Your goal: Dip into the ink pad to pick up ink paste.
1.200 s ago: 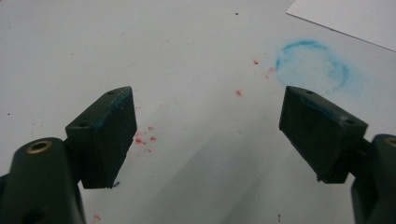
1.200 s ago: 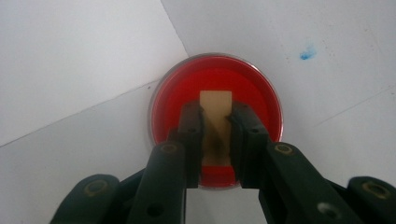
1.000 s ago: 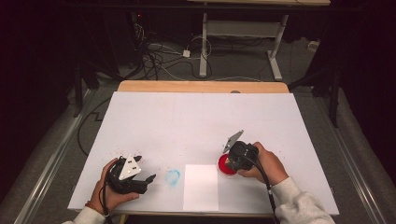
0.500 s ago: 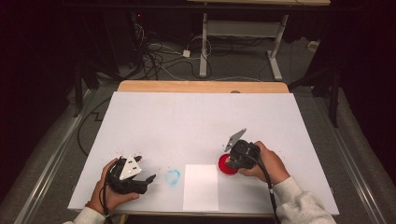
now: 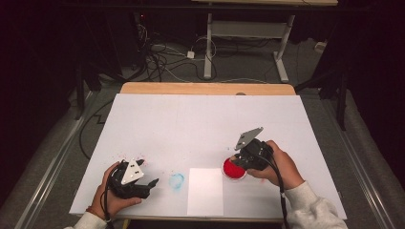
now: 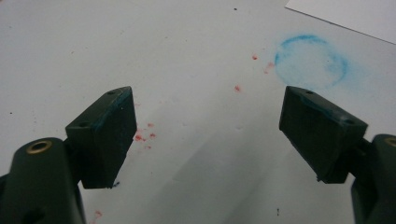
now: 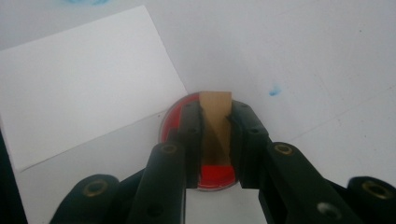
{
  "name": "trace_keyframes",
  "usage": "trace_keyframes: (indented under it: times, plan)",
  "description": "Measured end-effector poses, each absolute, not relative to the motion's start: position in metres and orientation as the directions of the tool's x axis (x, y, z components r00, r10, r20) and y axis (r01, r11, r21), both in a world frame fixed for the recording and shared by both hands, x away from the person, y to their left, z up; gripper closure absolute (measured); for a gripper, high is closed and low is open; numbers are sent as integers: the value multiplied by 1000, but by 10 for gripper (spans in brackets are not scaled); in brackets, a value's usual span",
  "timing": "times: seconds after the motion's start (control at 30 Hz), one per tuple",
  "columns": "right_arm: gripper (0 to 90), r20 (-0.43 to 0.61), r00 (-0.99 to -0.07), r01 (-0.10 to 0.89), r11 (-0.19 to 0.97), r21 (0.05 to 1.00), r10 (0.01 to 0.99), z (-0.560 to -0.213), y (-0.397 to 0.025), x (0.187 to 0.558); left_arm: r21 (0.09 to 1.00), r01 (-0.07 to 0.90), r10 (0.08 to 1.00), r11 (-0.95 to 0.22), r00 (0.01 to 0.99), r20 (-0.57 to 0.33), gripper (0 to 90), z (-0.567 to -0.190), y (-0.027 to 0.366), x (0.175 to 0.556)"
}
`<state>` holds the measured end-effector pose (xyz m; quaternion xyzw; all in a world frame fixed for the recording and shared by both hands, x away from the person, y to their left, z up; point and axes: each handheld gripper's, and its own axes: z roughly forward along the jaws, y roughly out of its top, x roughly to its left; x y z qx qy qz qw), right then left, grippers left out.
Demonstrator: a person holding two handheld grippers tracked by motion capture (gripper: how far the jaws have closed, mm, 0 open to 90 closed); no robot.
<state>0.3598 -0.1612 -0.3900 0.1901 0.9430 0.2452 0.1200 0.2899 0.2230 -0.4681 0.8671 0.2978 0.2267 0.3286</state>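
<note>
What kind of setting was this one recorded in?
Probably a lab or workshop recording station: a white-covered table under dark surroundings, tangled cables on the floor behind it, and a desk frame beyond. Ink stains suggest craft or stamping work.

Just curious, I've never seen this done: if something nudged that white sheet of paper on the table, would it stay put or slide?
The paper looks thin and lies flat, so it would probably slide easily and flop if lifted. Nothing weighs it down: the red ink pad sits beside its corner, and the right gripper holds a small wooden block over the pad.
</note>
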Motion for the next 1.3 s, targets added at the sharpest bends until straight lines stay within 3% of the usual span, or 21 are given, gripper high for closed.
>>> trace_keyframes:
  times: [0.47, 0.8, 1.3]
  plan:
    - [764, -122, -931, 215, 788, 577, 344, -370, -146, 337, 701, 363, 660, -613, 723, 203, 184, -467, 222, 289]
    - [764, -115, -967, 138, 843, 520, 229, -380, -108, 324, 701, 366, 662, -612, 722, 200, 182, -467, 223, 288]
    - [764, -86, -987, 89, 917, 389, 133, -409, -74, 317, 696, 373, 664, -613, 721, 199, 182, -468, 223, 287]
